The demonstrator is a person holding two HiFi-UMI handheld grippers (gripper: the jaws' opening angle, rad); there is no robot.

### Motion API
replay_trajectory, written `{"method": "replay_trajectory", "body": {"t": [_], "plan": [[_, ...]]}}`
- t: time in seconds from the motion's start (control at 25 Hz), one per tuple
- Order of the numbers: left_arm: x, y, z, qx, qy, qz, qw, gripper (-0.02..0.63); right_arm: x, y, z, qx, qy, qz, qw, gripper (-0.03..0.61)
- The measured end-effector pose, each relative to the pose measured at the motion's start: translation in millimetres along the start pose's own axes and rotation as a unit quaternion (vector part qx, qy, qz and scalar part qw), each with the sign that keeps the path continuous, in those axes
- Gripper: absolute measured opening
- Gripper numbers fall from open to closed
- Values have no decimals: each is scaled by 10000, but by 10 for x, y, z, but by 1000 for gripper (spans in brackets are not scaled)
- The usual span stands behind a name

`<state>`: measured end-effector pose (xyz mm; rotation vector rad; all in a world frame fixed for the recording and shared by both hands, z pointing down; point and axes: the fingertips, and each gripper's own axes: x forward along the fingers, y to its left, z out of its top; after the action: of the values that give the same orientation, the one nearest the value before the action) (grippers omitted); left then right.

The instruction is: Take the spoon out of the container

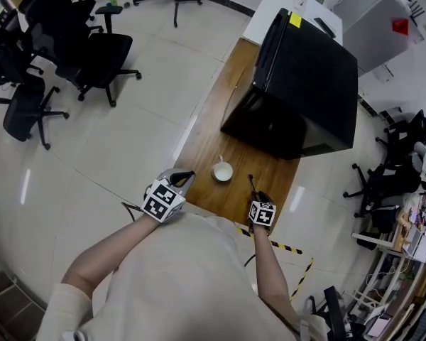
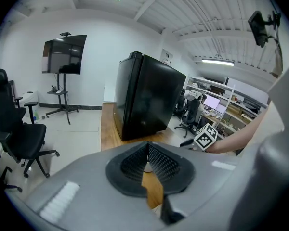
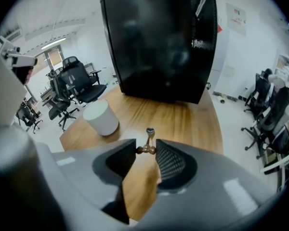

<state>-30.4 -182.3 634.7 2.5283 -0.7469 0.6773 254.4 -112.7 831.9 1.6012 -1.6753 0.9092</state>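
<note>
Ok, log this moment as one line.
right gripper: shut on spoon | spoon: outside white cup, cup upright on table | left gripper: shut, empty

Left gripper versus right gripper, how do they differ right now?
The right gripper pinches the spoon by its handle; the left gripper holds nothing. The left gripper's jaws meet at the tips; the right gripper's stand apart around the spoon. Both are close to the white cup on the wooden table.
</note>
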Motion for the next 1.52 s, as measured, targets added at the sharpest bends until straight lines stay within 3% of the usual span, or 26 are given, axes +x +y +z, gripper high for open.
{"method": "replay_trajectory", "body": {"t": [0.44,0.8,0.84,0.88,1.2,1.52], "plan": [[-157,45,-80,191,179,24,9997,-6,401,94,-459,173,825,-178,9963,127],[-363,129,-170,245,287,58,9993,-6,387,93,-497,206,913,-340,9950,141],[-386,135,-184,242,290,43,9993,-6,378,85,-502,225,883,-373,9951,197],[-406,137,-201,240,293,23,9993,-6,363,71,-510,274,840,-423,9952,212],[-551,106,-340,162,204,-309,9992,-6,-263,222,-458,980,-33,-669,9929,210],[-444,131,-412,-311,47,-709,9970,-7,-1057,653,-107,859,-790,-652,9910,210]]}}
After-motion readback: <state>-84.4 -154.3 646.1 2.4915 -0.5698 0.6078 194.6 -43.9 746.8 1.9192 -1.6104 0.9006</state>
